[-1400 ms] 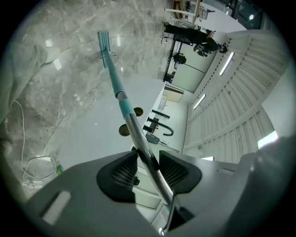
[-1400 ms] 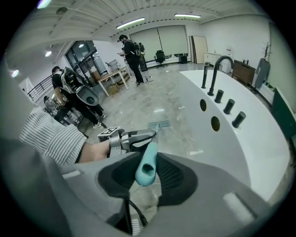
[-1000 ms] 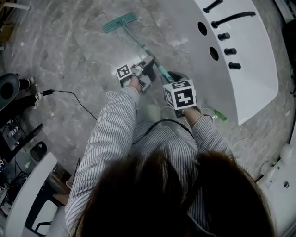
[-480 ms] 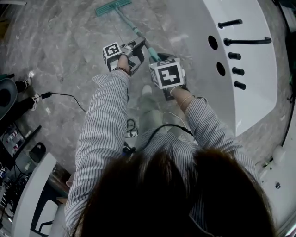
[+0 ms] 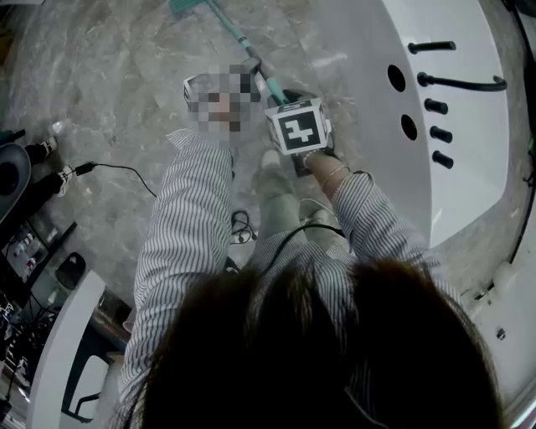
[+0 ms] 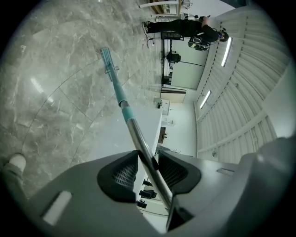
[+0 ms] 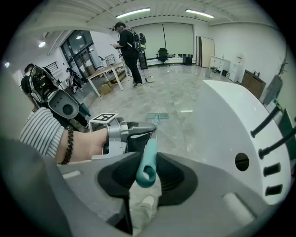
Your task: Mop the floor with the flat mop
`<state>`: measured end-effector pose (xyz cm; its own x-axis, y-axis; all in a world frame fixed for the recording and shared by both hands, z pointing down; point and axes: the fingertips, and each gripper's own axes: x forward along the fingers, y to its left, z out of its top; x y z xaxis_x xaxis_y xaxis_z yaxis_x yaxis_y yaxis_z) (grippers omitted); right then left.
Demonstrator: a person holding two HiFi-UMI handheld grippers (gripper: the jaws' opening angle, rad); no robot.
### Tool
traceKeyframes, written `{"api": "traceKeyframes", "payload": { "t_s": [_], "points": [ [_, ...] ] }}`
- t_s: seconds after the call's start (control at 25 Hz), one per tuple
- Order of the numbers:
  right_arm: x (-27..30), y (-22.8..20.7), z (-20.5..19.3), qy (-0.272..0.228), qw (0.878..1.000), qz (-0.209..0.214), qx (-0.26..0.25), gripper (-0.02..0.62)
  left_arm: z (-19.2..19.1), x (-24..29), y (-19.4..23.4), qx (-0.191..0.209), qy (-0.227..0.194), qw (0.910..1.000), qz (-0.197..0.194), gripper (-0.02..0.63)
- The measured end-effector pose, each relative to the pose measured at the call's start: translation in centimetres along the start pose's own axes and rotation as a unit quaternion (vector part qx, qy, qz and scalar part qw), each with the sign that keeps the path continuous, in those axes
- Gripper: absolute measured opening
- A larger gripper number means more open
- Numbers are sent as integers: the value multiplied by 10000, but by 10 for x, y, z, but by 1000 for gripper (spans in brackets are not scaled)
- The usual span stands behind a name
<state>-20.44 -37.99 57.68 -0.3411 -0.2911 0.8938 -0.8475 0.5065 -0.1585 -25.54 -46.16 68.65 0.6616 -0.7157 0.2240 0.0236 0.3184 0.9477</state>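
Mop has slid farther out across the floor; its head now sits at the far edge. Left gripper and right gripper both squeeze its pole. The push stroke is going well.

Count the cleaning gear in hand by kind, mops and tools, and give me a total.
Flat mop: 1
Tools: 2, the left tool and the right tool, both shut on the flat mop's handle
Total: 3
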Motion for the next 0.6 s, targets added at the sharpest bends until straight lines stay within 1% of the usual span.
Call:
{"api": "traceKeyframes", "payload": {
  "t_s": [0.12, 0.28, 0.48, 0.6],
  "points": [
    [0, -2, 2, -74, 10000, -35, 6, 110, 0, 1, 1, -40, 5, 10000, -25, 144],
    [-7, -5, -5, -33, 10000, -65, 54, 110, -5, 0, -6, -21, 0, 9999, -117, 146],
    [-19, -2, -34, -31, 10000, -27, 2, 110, -36, -10, 5, 76, 27, 9999, -87, 147],
    [-28, -1, -55, -48, 10000, 3, 8, 110, -58, -18, 13, 12, -61, 9999, -103, 146]
  ]
}}
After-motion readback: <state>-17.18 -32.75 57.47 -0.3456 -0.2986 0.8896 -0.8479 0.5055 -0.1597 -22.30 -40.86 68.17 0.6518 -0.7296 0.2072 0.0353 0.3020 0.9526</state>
